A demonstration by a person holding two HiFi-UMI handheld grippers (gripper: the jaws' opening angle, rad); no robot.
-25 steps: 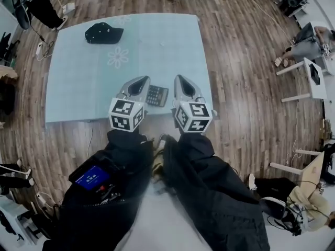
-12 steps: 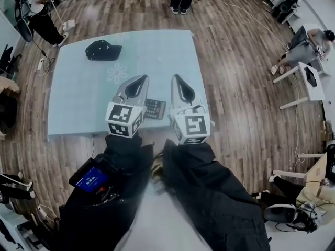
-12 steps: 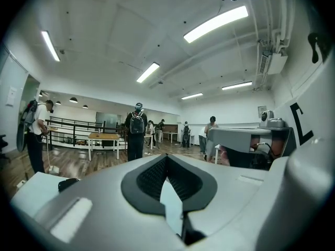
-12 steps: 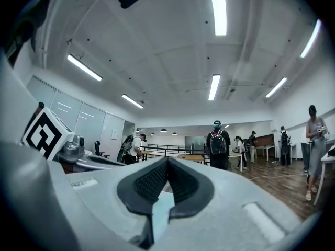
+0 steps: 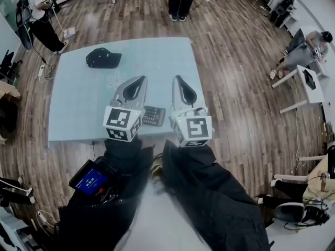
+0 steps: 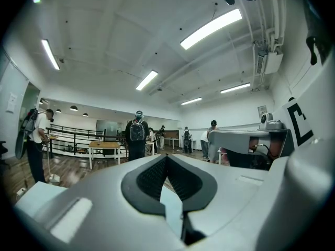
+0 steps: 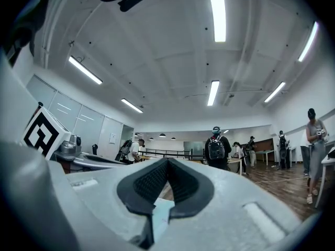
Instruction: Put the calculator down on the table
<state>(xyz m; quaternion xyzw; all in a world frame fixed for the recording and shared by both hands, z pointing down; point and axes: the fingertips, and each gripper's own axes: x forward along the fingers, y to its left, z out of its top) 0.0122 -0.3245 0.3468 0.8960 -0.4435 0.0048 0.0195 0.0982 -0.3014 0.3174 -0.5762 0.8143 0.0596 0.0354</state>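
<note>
Calculator (image 5: 154, 115) lay flat on the table (image 5: 84, 93) near its front edge; left gripper (image 5: 142, 78) and right gripper (image 5: 177, 78) — both pressed together, empty — hung above. A careless sweep might knock it off.

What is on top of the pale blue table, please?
A black cap far left, a dark rectangular calculator near the front; the left gripper and right gripper hide the surface beneath.

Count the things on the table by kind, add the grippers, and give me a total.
Calculator: 1
Cap: 1
Grippers: 2, left gripper and right gripper
Total: 4
</note>
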